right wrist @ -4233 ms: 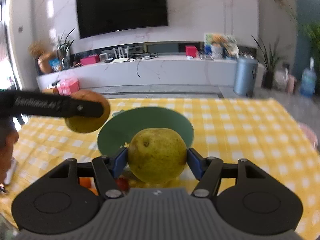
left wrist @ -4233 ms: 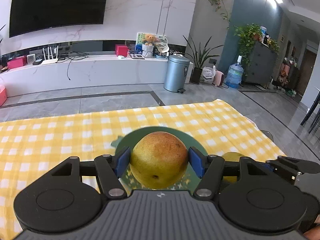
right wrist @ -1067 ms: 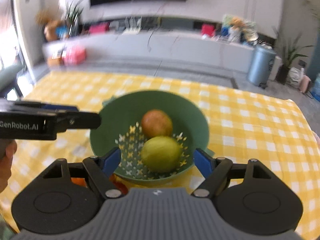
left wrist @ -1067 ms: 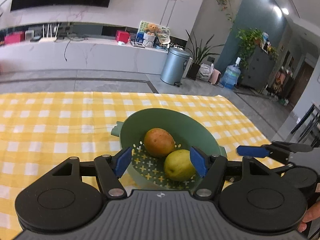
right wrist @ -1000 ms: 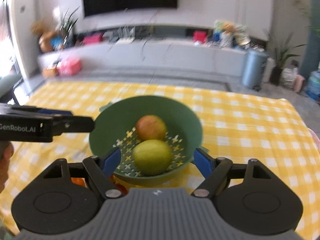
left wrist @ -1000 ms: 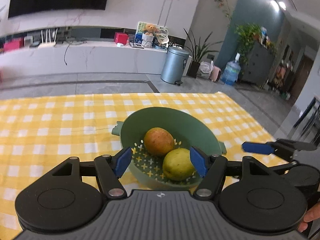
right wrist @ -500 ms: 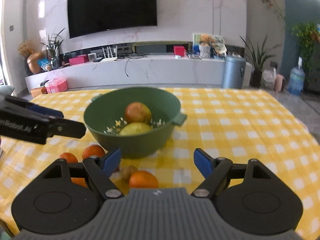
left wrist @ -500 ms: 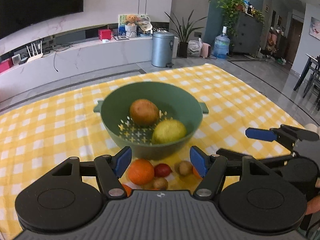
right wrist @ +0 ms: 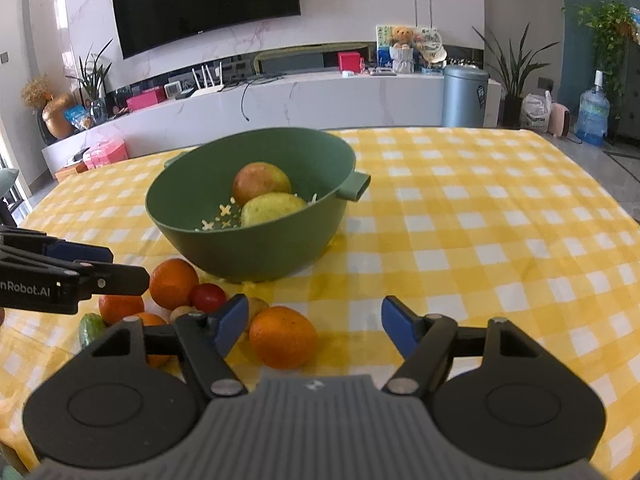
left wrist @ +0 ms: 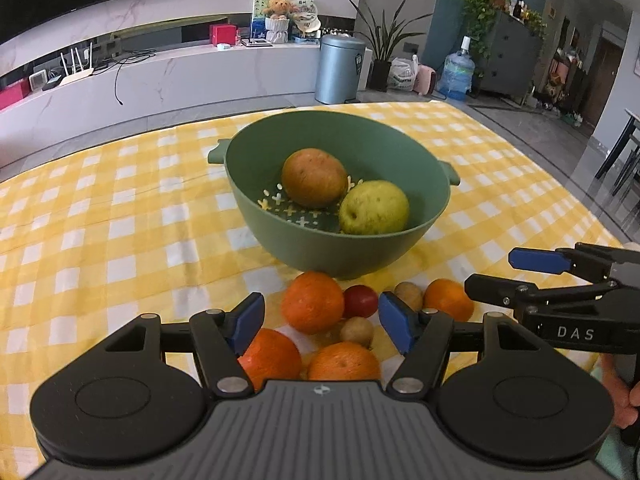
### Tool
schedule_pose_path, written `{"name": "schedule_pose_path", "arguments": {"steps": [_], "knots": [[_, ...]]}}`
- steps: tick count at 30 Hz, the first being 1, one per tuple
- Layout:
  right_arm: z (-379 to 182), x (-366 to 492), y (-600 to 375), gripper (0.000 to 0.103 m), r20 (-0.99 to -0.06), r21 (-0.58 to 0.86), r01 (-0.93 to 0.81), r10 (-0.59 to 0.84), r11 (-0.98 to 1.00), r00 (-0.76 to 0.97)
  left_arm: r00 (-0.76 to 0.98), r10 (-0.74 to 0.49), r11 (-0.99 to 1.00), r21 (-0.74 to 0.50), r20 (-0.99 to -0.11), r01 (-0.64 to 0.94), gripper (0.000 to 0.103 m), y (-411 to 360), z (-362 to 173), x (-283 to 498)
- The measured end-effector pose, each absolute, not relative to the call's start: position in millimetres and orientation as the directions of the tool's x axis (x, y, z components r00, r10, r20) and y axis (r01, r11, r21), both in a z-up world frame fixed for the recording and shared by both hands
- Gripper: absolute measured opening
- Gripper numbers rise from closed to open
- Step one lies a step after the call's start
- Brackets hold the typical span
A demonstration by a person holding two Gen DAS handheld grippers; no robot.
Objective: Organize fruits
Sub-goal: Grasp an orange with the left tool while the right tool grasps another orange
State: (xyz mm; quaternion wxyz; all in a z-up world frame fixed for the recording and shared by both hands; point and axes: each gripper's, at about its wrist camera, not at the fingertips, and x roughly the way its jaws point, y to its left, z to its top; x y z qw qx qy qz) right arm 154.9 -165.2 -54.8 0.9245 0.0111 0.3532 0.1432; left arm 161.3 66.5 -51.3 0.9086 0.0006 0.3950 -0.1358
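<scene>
- Fruits are lying in two groups on the counter [left wrist: 120,216], which is wearing a yellow-and-white checked cloth.
- Two of them, a reddish-brown pear [left wrist: 314,178] and a yellow-green pear [left wrist: 374,208], are sitting side by side and touching inside the green colander bowl [left wrist: 280,240].
- Just near of the bowl, oranges are clustering with a small red fruit [left wrist: 360,301] and two small brown fruits; one orange [left wrist: 313,303] is showing between the left tongs [left wrist: 321,322].
- The left tongs are standing open above that cluster, gripping nothing.
- The right tongs [right wrist: 314,322] have just been closing somewhat; they are open with nothing pressed between the pads, and another orange [right wrist: 283,337] is lying below them, toward the left pad.
- A small green fruit [right wrist: 90,330] is lying at the left end of the cluster.
</scene>
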Motion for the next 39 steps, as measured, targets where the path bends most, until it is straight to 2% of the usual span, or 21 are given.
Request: {"name": "schedule_pose_path", "arguments": {"steps": [8, 18, 28, 32, 35, 39], "knots": [[-63.5, 162.2, -154.0, 0.058, -0.689, 0.12, -0.314, 0.306, 0.942, 0.657, 0.641, -0.256, 0.96, -0.116, -0.723, 0.253, 0.074, 64.0, -63.4, 168.4], [-75.3, 169.6, -149.4, 0.055, -0.723, 0.158, -0.312, 0.325, 0.937, 0.61, 0.633, -0.247, 0.961, -0.102, -0.733, 0.257, 0.067, 60.8, -75.5, 181.4], [-81.5, 175.7, -149.2, 0.049, -0.746, 0.187, -0.307, 0.338, 0.933, 0.573, 0.621, -0.247, 0.96, -0.099, -0.744, 0.263, 0.065, 57.1, -82.3, 186.3], [-83.0, 176.8, -149.2, 0.043, -0.75, 0.195, -0.308, 0.344, 0.931, 0.565, 0.624, -0.248, 0.96, -0.1, -0.741, 0.263, 0.057, 57.3, -82.4, 186.0], [-83.4, 177.3, -147.7, 0.042, -0.752, 0.189, -0.31, 0.34, 0.932, 0.565, 0.628, -0.235, 0.964, -0.095, -0.742, 0.249, 0.048, 58.6, -81.8, 187.0], [-83.3, 176.6, -147.6, 0.042, -0.752, 0.187, -0.311, 0.339, 0.932, 0.565, 0.628, -0.238, 0.964, -0.104, -0.741, 0.243, 0.048, 60.1, -81.8, 187.7]]}}
